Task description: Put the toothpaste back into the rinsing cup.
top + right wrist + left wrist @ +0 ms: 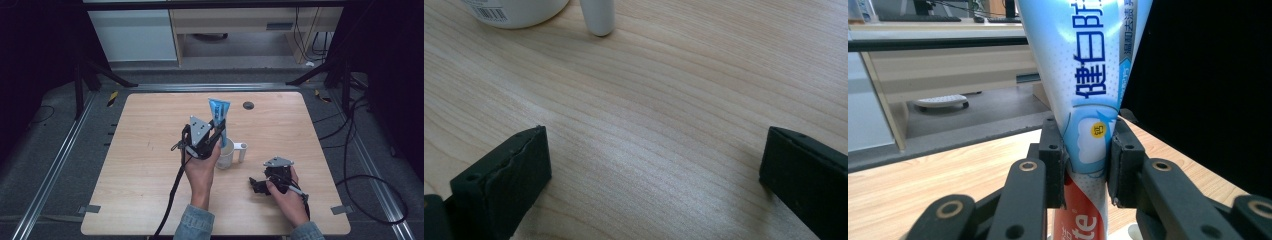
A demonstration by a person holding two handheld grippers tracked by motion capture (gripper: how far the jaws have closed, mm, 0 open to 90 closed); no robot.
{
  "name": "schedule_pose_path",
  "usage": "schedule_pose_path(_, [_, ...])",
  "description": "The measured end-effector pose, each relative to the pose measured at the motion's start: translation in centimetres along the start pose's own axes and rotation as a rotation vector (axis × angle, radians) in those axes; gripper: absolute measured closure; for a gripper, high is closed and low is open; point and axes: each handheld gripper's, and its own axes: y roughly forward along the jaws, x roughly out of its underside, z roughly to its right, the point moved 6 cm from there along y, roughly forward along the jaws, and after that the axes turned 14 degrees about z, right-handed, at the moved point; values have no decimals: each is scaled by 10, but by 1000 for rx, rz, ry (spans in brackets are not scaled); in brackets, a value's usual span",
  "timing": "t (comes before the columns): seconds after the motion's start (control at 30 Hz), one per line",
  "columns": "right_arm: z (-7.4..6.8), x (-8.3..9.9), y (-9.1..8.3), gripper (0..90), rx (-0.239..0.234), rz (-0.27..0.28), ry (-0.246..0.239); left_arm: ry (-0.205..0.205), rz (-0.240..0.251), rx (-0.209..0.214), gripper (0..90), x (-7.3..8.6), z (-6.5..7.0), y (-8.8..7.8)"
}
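Note:
A blue, white and red toothpaste tube [219, 114] stands upright with its lower end in a white mug [227, 155] near the table's middle. My left gripper [216, 131] is shut on the tube. In the left gripper view both pads press the tube [1088, 100] at its blue-white waist, with the left gripper [1087, 160] level with the red band. The mug has a handle [242, 149] sticking out to the right. My right gripper [256, 186] rests low on the table at the front right; in the right gripper view the right gripper [651, 165] is open over bare wood, the mug [511, 10] and its handle [598, 17] ahead.
A wooden table [150, 165] carries a small dark round disc [248, 105] near its far edge. Black cables trail from both grippers toward the front. Metal frame rails and dark curtains flank the table; a cabinet and desk stand beyond.

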Motion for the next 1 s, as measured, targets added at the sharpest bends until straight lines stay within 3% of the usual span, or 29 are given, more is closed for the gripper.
schedule_pose_path(0.27, [0,0,0,3,0,0,1,23,-30,37,721,16,5,6])
schedule_pose_path(0.53, [0,0,0,3,0,-1,0,31,-57,43,720,30,7,8])
schedule_pose_path(1.0, [0,0,0,3,-1,0,-1,50,-69,45,721,41,7,8])
